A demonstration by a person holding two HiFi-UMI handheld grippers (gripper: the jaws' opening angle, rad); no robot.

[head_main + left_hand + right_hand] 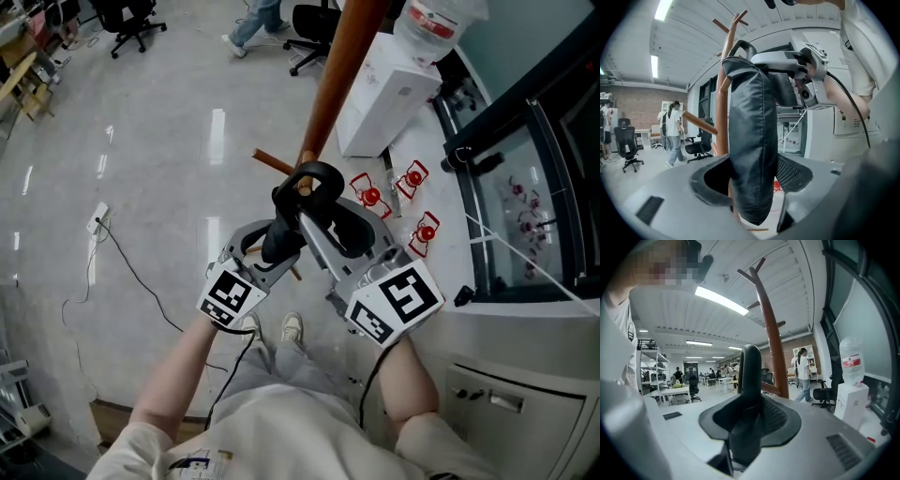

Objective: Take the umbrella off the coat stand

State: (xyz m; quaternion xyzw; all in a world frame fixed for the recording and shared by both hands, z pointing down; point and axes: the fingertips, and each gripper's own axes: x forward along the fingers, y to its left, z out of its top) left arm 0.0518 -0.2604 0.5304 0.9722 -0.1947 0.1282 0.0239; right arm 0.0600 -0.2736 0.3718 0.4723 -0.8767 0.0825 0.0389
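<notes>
The black folded umbrella [281, 234] is held close to the brown wooden coat stand [333, 84], its curved handle [314, 178] beside a side peg [272, 162]. My left gripper [272, 246] is shut on the fabric body of the umbrella [752, 140], which stands upright between its jaws [750, 183]. My right gripper [323, 220] is shut on the handle [751, 376], which rises from between its pads [750, 420]. The coat stand [723, 103] stands just behind the umbrella, and in the right gripper view the stand [772, 338] rises at the right of the handle.
A white box [389, 94] with a water bottle [436, 23] sits on the white counter [450, 272] at right, near small red-tagged items [394, 192]. Glass panes run along the right. Office chairs [131, 23], a walking person [258, 19] and a floor cable [122, 253] lie beyond.
</notes>
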